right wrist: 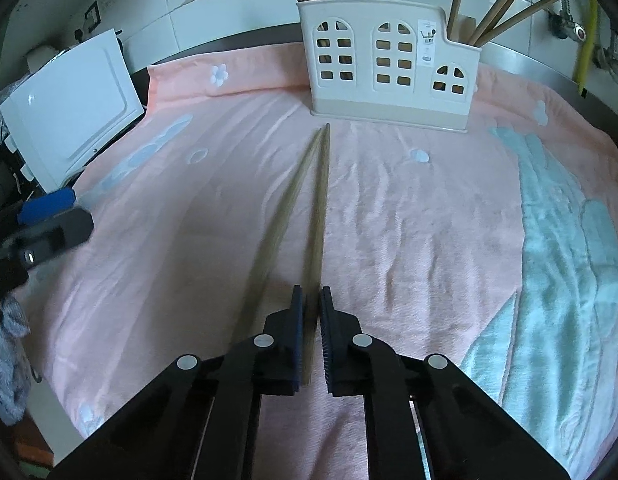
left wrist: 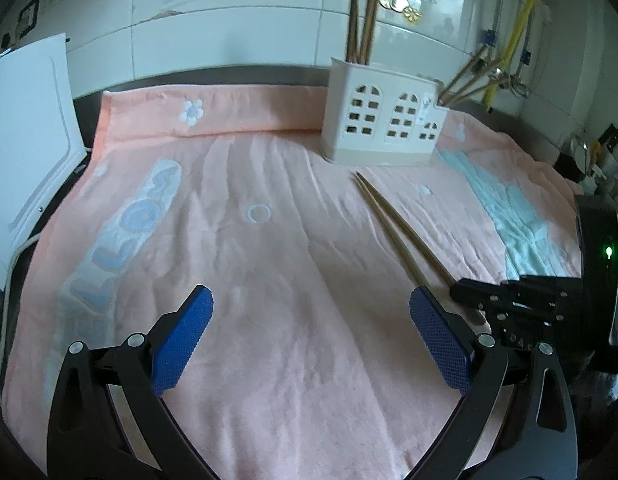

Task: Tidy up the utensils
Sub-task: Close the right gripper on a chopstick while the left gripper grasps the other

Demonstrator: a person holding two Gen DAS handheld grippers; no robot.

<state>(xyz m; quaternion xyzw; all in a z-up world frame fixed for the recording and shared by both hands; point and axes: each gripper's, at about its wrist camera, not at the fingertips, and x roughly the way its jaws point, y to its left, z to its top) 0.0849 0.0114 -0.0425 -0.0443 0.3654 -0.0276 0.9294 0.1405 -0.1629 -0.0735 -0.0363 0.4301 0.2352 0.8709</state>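
Two pale wooden chopsticks (right wrist: 309, 204) lie on the pink towel (right wrist: 409, 240), thin tips meeting just before the white utensil holder (right wrist: 389, 68) (more sticks stand inside) near the towel's far edge. The right gripper (right wrist: 312, 300) is clamped on the right-hand stick's thick end; the left gripper (left wrist: 311, 320) hovers spread wide, beside the pair.

White tiled wall (left wrist: 229, 36), yellow pipe (left wrist: 525, 20) alongside.

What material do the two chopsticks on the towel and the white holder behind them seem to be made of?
Chopsticks: probably bamboo or wood, matte pale tan with no shine.
Holder: likely moulded plastic, smooth cream-white, with clean window-shaped cutouts and thin walls.
Towel: terry cloth, with soft pink pile and wrinkles.
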